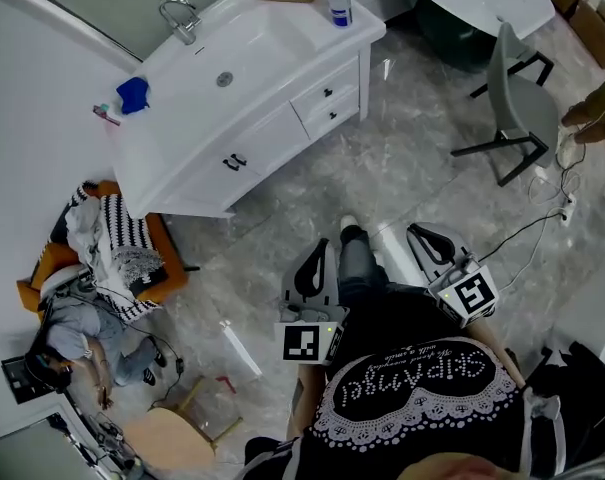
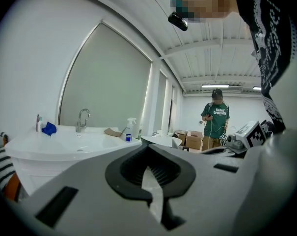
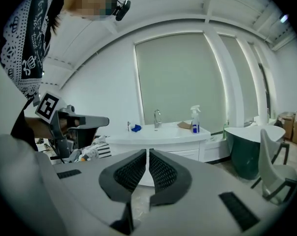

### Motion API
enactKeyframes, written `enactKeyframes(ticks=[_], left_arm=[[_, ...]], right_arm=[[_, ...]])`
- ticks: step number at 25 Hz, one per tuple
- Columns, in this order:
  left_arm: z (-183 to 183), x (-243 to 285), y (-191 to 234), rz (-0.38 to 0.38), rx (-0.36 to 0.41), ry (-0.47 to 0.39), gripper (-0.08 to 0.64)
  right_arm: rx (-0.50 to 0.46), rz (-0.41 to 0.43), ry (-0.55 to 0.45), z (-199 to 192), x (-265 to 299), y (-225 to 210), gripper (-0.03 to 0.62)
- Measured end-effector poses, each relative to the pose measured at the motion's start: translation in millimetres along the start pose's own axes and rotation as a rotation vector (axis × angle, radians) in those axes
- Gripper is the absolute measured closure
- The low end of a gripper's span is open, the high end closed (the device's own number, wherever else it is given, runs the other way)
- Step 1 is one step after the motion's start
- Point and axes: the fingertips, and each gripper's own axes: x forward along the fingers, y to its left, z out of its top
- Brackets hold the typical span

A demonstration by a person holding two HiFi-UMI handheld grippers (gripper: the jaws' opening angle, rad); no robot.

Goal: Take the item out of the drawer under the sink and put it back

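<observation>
The left gripper and the right gripper both have their jaws closed on nothing. The drawers under the sink are shut, well apart from both grippers; what they hold cannot be seen.

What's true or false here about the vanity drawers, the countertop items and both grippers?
1. Both vanity drawers are closed. True.
2. The spray bottle stands on the floor. False: it stands on the vanity top.
3. The right gripper holds the blue cloth. False: its jaws are together on nothing, and the cloth lies on the vanity top.
4. The left gripper is well short of the vanity. True.
</observation>
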Motion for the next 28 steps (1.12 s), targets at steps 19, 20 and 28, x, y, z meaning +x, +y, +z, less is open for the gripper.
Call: enactKeyframes(ticks=[19,20,28], left_arm=[[52.5,102.8,88.9,0.007,-0.016,-0.028,0.557],[50.9,102.9,93.3,0.01,-0.009,-0.024,0.557],[42.3,96.2,121.5,0.062,-0.022,-0.007,0.557]], right_arm=[[0.009,-0.017,-0.024,64.0,117.9,-61.6,0.561],[0.011,-0.015,-0.027,63.8,123.4,-62.7,0.561],[0.008,0.0,-0.033,68.9,149.1,-58.7,0.561]])
